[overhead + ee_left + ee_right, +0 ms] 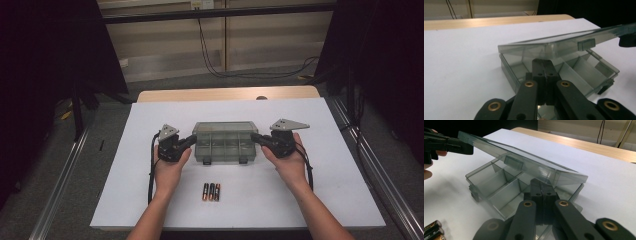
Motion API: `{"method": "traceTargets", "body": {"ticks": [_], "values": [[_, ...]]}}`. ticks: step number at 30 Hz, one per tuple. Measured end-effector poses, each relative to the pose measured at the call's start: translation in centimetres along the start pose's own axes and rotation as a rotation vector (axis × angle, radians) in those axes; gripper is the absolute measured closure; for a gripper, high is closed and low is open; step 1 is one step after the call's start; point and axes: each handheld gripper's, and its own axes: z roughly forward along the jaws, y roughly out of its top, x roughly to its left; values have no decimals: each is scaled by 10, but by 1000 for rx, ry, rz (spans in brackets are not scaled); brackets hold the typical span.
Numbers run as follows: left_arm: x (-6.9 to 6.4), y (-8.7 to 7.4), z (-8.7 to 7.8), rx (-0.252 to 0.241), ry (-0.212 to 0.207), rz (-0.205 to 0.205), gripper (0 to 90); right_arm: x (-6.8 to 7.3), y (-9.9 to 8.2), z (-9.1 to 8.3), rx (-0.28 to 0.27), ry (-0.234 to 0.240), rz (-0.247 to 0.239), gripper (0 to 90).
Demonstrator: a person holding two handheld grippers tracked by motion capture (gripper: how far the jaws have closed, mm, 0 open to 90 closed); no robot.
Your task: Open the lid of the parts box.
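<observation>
from above, on the white table sheet (150, 150), a smoky translucent plastic compartment box (223, 145) is lying with its long axis running left to right, and the left gripper (191, 139) and right gripper (256, 137) are meeting its two short ends, each hand equally near. three copper-tipped black batteries (211, 191) are lying on the near side, well apart from the box.

along the left gripper (543, 62), the black jaws are sitting pressed together, their tip tucked under the clear hinged lid (564, 45), which is tilting up from the far hinge edge; thin dividers are showing inside the tray.

along the right gripper (541, 182), the jaws are likewise together, wedging beneath the same lid (524, 162). the coming lift is probably turning on both tips staying under the smooth, slippery lid edge, evenly raised.
</observation>
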Motion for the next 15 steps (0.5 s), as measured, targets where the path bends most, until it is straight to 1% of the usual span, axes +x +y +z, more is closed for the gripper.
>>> {"method": "traceTargets", "body": {"ticks": [1,2,3,4,5,6,7,9,10,12,13,15], "values": [[1,2,1,-1,-1,5,900,-1,1,1,-6,-4,2,900],[1,3,2,-8,-8,-2,900,-1,2,1,-9,-7,8,900],[1,5,2,-9,-2,5,900,-2,3,1,-14,-9,11,900],[1,6,3,-11,-6,7,900,-2,5,1,-18,-15,11,900],[2,7,4,-16,-8,4,900,-2,6,1,-20,-17,9,900],[2,8,5,-16,-1,2,900,-2,7,2,-25,-23,14,900],[2,9,5,-17,-3,1,900,-3,9,2,-23,-23,8,900],[3,11,8,-22,-4,8,900,-5,11,4,-23,-24,13,900],[3,12,9,-23,2,5,900,-5,12,4,-24,-27,20,900],[3,13,10,-26,1,6,900,-7,15,6,-24,-25,17,900],[3,14,11,-26,-4,12,900,-7,16,6,-23,-24,20,900],[3,15,10,-37,-16,4,900,-8,18,7,-23,-27,18,900]]}}
